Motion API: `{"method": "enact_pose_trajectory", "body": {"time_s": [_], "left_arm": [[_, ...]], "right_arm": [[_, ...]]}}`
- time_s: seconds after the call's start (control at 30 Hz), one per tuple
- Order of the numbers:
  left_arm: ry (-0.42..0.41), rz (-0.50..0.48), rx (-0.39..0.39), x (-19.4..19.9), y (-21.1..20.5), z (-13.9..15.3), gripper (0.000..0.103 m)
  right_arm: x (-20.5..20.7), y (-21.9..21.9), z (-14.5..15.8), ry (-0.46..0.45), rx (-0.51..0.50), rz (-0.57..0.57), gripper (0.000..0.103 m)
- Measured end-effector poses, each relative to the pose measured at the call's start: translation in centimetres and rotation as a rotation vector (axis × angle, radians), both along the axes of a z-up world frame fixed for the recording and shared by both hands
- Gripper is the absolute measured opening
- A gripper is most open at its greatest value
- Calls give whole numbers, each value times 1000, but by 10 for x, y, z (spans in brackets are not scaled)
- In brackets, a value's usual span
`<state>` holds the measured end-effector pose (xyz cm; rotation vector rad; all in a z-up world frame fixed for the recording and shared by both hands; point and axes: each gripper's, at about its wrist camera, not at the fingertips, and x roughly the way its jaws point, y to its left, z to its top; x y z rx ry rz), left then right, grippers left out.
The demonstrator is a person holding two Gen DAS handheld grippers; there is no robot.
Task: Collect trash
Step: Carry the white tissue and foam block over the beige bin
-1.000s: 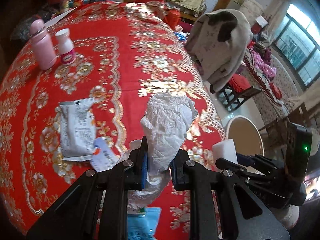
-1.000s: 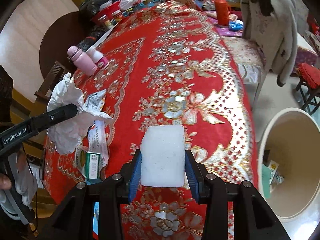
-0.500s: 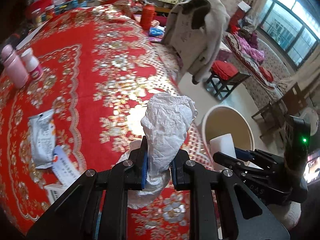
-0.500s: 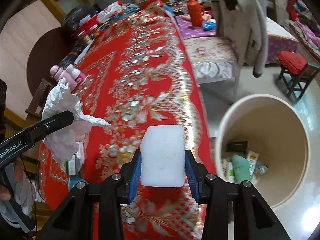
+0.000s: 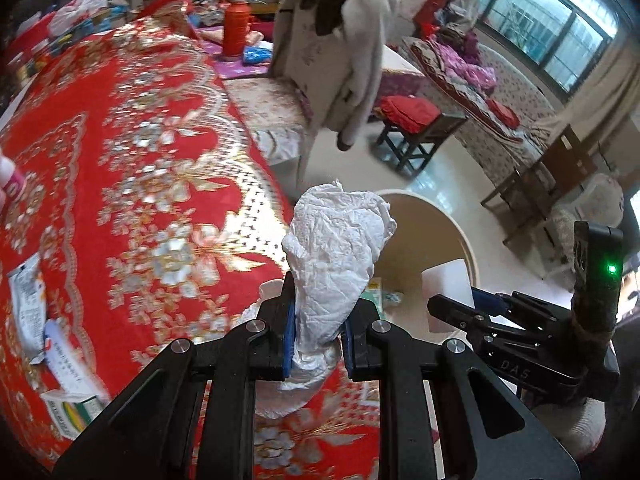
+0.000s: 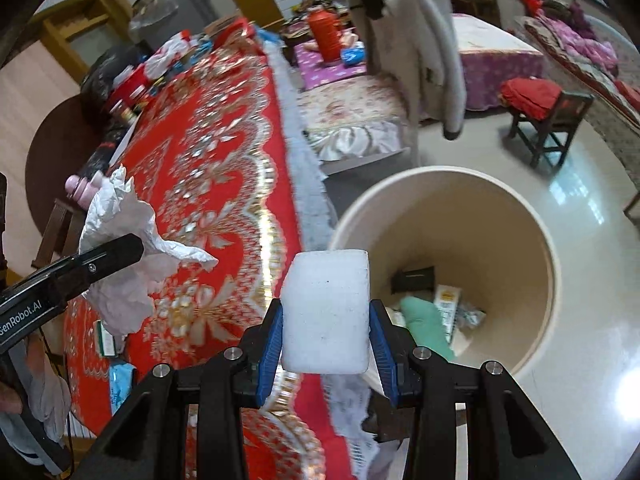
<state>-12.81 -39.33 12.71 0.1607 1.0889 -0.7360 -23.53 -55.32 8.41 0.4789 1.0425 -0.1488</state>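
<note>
Left wrist view: the left gripper (image 5: pixel 318 334) is clamped on the crumpled white tissue (image 5: pixel 334 256), which stands up between the blue pads. Half a second ago the tissue sat over the red tablecloth (image 5: pixel 132 184); now the view has swung, and the cream trash bin (image 5: pixel 460 236) shows right behind the tissue, much larger than before. Down inside the bin, a scrap of printed packaging peeks past the tissue, though most of the contents are hidden here. To the right, the right gripper (image 5: pixel 460 308) comes in from the side, pinching the white foam block (image 5: pixel 446 284) against the bin's opening. On the table's left edge lie a silver wrapper (image 5: pixel 28 300) and a green-and-yellow box (image 5: pixel 70 416), now pushed toward the frame's border.

Right wrist view: the right gripper (image 6: pixel 326 340) is closed on the white foam block (image 6: pixel 326 312), flat faces against the blue pads. The block has come off the tablecloth (image 6: pixel 208 168) and now sits at the near rim of the trash bin (image 6: pixel 536 248). In the bin: a dark box (image 6: pixel 412 280), a green packet (image 6: pixel 424 320), and printed wrappers, somewhat blurred. At left, the left gripper (image 6: pixel 120 252) holds the tissue (image 6: pixel 120 240) over the table edge.
</note>
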Motion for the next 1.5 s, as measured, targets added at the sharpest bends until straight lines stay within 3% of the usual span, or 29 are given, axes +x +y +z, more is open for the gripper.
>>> {"method": "enact_pose_trajectory", "body": {"time_s": [0.57, 1.5], "left_arm": [[68, -90, 6, -14, -76, -31, 16], [105, -52, -11, -12, -95, -45, 16]], "right_arm": [[-31, -53, -5, 24, -9, -107, 40], [-26, -66, -21, 60, 1, -124, 40]]}}
